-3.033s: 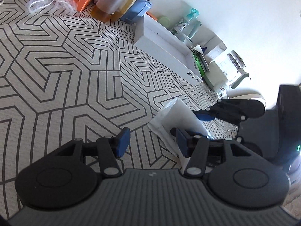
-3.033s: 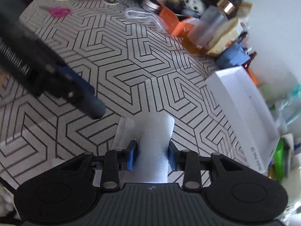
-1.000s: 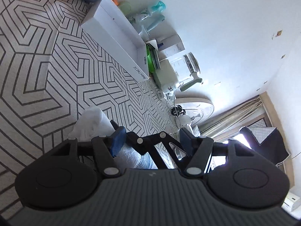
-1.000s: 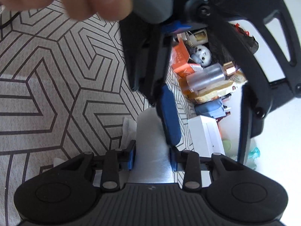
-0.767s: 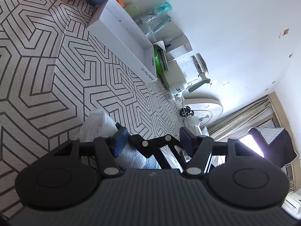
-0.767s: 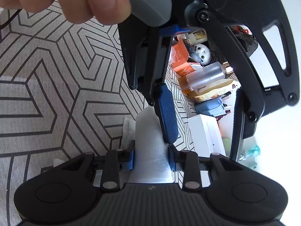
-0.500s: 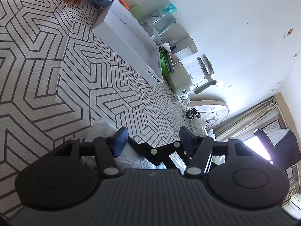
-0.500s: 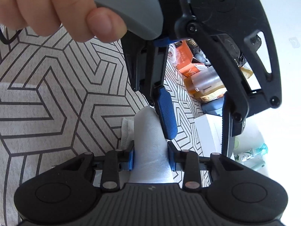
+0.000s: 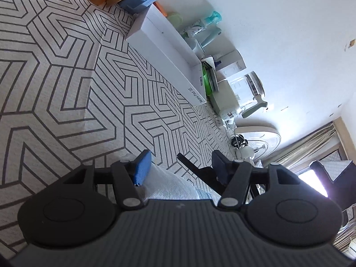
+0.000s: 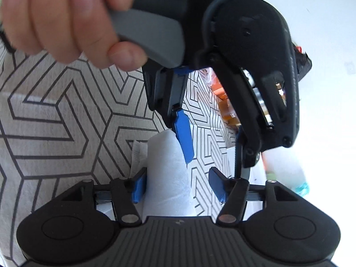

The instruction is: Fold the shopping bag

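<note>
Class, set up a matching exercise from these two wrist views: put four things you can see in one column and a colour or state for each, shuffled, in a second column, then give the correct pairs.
Things:
1. right gripper
2. folded white shopping bag
3. long flat box
4. patterned tablecloth

Colour or state:
A. white, lying along the wall side of the table
B. beige with dark geometric lines
C. jaws open
D. rolled into a narrow bundle, lying between open jaws

Pairs: 1-C, 2-D, 3-A, 4-B
</note>
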